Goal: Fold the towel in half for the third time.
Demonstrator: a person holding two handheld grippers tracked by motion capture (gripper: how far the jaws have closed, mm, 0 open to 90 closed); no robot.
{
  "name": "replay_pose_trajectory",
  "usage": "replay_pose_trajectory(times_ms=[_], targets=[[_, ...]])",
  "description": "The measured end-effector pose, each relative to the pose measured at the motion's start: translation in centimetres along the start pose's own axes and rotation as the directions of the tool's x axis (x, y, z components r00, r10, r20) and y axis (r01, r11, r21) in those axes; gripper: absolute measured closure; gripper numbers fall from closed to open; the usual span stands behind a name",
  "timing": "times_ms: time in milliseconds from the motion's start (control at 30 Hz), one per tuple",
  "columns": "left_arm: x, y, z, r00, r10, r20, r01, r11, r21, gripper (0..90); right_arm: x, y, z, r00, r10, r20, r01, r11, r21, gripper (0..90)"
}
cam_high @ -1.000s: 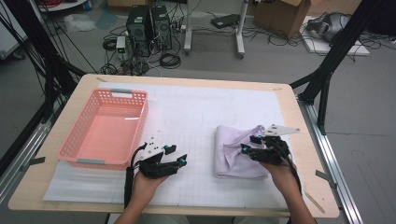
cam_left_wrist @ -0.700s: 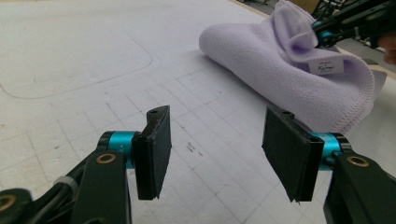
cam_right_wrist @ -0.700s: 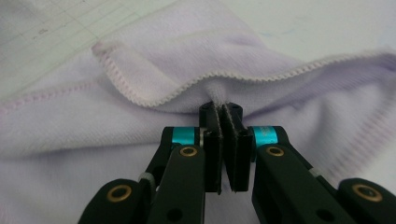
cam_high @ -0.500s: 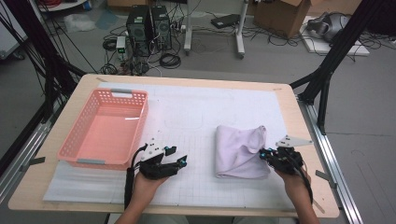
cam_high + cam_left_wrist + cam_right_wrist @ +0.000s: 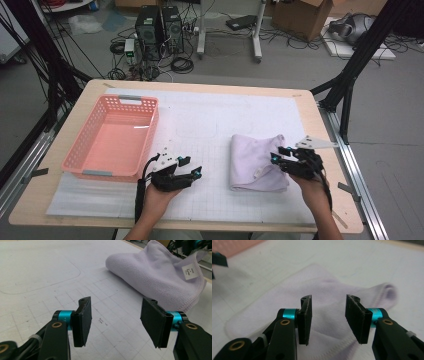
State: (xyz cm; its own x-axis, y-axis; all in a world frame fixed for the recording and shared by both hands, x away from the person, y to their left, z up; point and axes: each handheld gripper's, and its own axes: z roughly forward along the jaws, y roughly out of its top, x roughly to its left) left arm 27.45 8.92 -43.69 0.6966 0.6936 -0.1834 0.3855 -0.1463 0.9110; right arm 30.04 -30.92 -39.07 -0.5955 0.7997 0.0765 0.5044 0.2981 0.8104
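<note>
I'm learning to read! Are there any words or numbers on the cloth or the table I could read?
White tag sewn on the lilac cloth: it has printing, but too small and blurred to read.
Small dark mark on the white grid mat, in the left gripper view: too tiny to read.
Pink basket: no words on it that I can see.
</note>
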Motion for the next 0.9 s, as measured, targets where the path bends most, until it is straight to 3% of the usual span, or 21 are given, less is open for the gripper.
replay_pose_trajectory(times_ms=[100,167,267,300,400,467,567,633,700,733,767,833,900], targets=[[0.0,0.0,-0.1,1.0000,-0.003,-0.001,0.003,1.0000,-0.002,42.4,-0.2,-0.8,1.9,0.9999,-0.013,0.009,0.011,0.993,0.117,58.7],[0.0,-0.1,-0.1,1.0000,0.000,-0.002,0.000,1.0000,0.002,42.4,-0.6,-2.0,2.1,0.9998,-0.003,0.021,0.000,0.987,0.163,59.5],[0.0,-0.1,-0.1,1.0000,0.005,-0.006,-0.005,1.0000,0.003,42.3,-1.5,-3.9,1.0,0.9990,0.005,0.045,-0.011,0.991,0.136,61.8],[0.0,-0.1,-0.1,1.0000,0.006,-0.008,-0.006,1.0000,-0.001,42.3,-1.7,-4.2,0.6,0.9973,-0.004,0.073,-0.006,0.990,0.144,60.9],[0.0,-0.1,-0.2,0.9999,0.004,-0.010,-0.004,1.0000,-0.003,42.1,-2.6,-4.7,-0.8,0.9940,0.049,0.098,-0.062,0.989,0.133,57.4],[0.0,-0.1,-0.1,1.0000,0.003,-0.008,-0.003,1.0000,-0.003,42.1,-2.4,-4.6,-1.6,0.9952,0.043,0.088,-0.050,0.996,0.080,58.0],[0.0,-0.1,0.0,0.9999,0.009,-0.005,-0.009,1.0000,0.002,42.1,-1.6,-4.0,-2.4,0.9993,0.027,0.024,-0.028,1.000,0.014,58.3],[-0.1,-0.1,0.1,1.0000,0.005,-0.003,-0.005,1.0000,0.001,42.0,-0.8,-4.1,-1.9,1.0000,-0.001,-0.005,0.001,0.999,0.034,58.3],[-0.1,0.0,0.1,1.0000,0.003,-0.004,-0.003,1.0000,-0.001,42.1,-0.1,-4.6,-1.0,0.9988,-0.039,-0.029,0.041,0.995,0.087,59.7],[-0.1,0.0,0.1,1.0000,0.004,-0.005,-0.004,1.0000,-0.001,42.0,0.1,-4.9,-0.5,0.9977,-0.066,-0.020,0.068,0.989,0.131,59.9],[-0.1,0.0,0.1,1.0000,0.007,-0.003,-0.007,1.0000,-0.003,42.1,0.1,-5.2,-0.4,0.9963,-0.086,-0.009,0.086,0.986,0.142,59.9],[-0.1,0.0,0.1,1.0000,0.007,-0.002,-0.007,1.0000,-0.004,42.0,-0.1,-5.3,-0.8,0.9971,-0.076,-0.003,0.075,0.986,0.148,59.9],[-0.1,0.0,0.1,1.0000,0.007,-0.003,-0.007,1.0000,-0.002,42.1,-0.1,-5.4,-1.1,0.9953,-0.095,0.014,0.092,0.982,0.165,59.7]])
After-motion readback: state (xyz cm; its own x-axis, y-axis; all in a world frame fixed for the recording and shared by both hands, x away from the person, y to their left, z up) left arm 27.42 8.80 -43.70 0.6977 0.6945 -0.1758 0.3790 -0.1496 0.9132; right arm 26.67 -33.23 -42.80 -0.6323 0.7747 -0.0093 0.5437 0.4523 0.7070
